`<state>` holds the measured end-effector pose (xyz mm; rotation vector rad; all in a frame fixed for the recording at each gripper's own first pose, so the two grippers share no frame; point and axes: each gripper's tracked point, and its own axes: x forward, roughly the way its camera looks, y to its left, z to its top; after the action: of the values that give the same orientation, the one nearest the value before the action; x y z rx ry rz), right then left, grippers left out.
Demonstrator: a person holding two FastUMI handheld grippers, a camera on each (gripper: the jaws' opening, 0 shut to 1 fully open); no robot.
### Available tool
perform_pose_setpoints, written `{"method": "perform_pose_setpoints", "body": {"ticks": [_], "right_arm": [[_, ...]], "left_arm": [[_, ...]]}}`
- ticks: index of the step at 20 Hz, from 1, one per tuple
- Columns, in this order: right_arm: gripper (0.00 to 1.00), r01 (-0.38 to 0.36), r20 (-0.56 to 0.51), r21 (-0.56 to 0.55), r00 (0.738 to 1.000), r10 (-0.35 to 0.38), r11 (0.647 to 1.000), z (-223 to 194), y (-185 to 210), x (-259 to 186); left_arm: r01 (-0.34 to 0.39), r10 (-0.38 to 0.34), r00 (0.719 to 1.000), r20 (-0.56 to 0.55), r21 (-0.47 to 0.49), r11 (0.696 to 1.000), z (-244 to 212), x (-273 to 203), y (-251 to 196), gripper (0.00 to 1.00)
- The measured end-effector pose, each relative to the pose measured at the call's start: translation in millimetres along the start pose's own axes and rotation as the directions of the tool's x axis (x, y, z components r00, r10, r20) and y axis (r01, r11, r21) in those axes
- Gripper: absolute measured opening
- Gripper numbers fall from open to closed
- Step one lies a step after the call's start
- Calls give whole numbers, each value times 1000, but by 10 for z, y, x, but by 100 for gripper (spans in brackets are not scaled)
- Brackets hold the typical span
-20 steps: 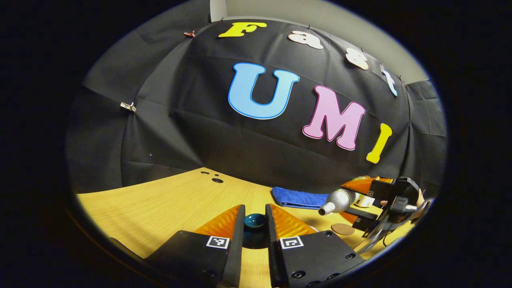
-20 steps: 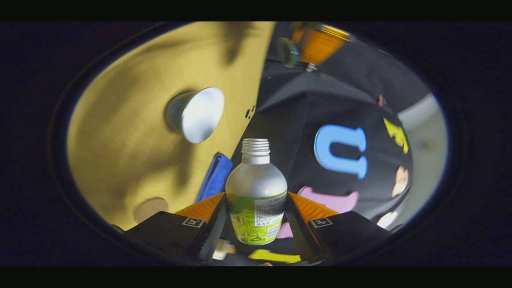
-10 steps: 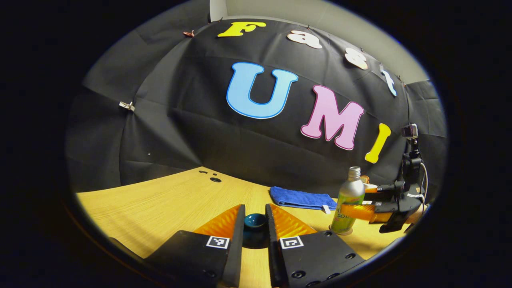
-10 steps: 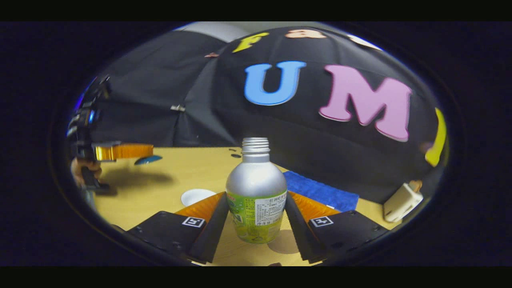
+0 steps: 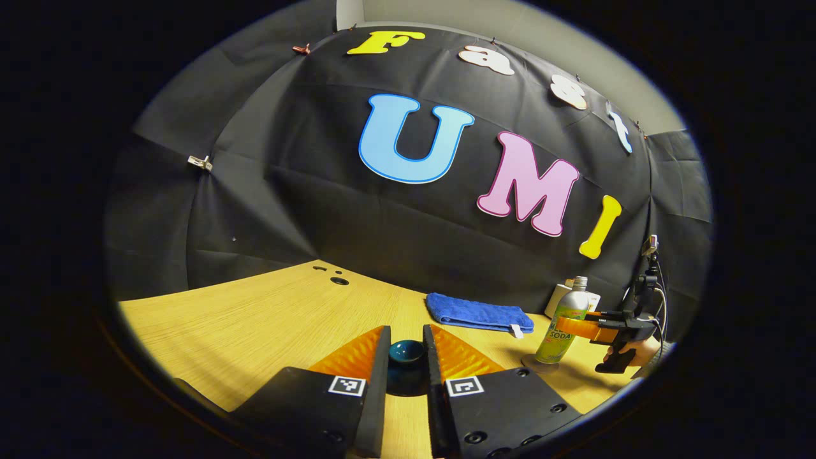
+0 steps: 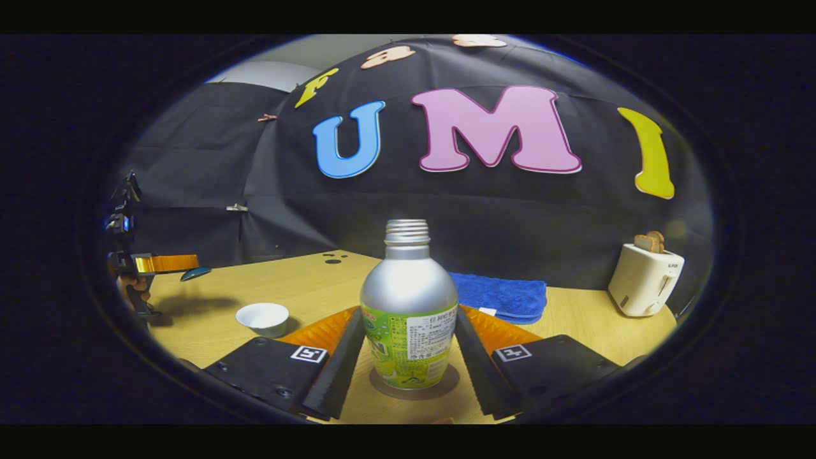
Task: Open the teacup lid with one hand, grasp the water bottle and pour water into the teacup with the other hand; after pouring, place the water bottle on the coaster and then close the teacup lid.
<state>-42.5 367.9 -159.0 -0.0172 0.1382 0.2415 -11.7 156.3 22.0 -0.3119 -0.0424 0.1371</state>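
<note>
Light wooden table [image 6: 306, 287]; folded blue towel [image 6: 500, 294] at the rear; white toaster [image 6: 644, 280] seen in right gripper view. Silver water bottle with green label [image 6: 408, 319] upright on round brown coaster [image 6: 414, 386], right gripper [image 6: 408, 357] fingers flanking it, contact unclear. White teacup [image 6: 262, 317] uncovered. Left gripper [image 5: 407, 366] pinches dark teal lid [image 5: 407, 352], aloft.

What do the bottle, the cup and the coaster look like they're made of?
Bottle: likely aluminium, with a matte silver shoulder, a threaded neck and a printed green wrap. Cup: probably glazed ceramic or porcelain, white, smooth and thick-rimmed. Coaster: a thin, dull brown disc under the bottle, perhaps cork or wood; the look leaves it open.
</note>
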Motion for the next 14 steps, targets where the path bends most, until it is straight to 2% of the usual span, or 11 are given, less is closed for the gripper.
{"method": "perform_pose_setpoints", "body": {"ticks": [7,8,10,11,12,14], "right_arm": [[81,27,9,109,1000,-28,994,-136,-145,1],[79,31,6,124,999,-32,992,-161,-158,-11],[88,33,7,133,999,-34,991,-176,-157,-39],[89,31,9,128,999,-32,991,-160,-164,-72],[98,27,12,121,1000,-29,992,-177,-149,-64],[98,22,14,113,1000,-24,993,-182,-125,-104]], "left_arm": [[-3,3,1000,-12,3,1000,-60,23,11,31],[-4,4,1000,-15,0,1000,-65,32,19,32],[-7,7,1000,-17,-6,1000,-78,48,20,31],[-10,10,1000,-18,-6,1000,-96,47,29,31],[-13,13,1000,-20,-3,1000,-102,51,26,32],[-16,16,1000,-23,5,1000,-116,57,7,31]]}}
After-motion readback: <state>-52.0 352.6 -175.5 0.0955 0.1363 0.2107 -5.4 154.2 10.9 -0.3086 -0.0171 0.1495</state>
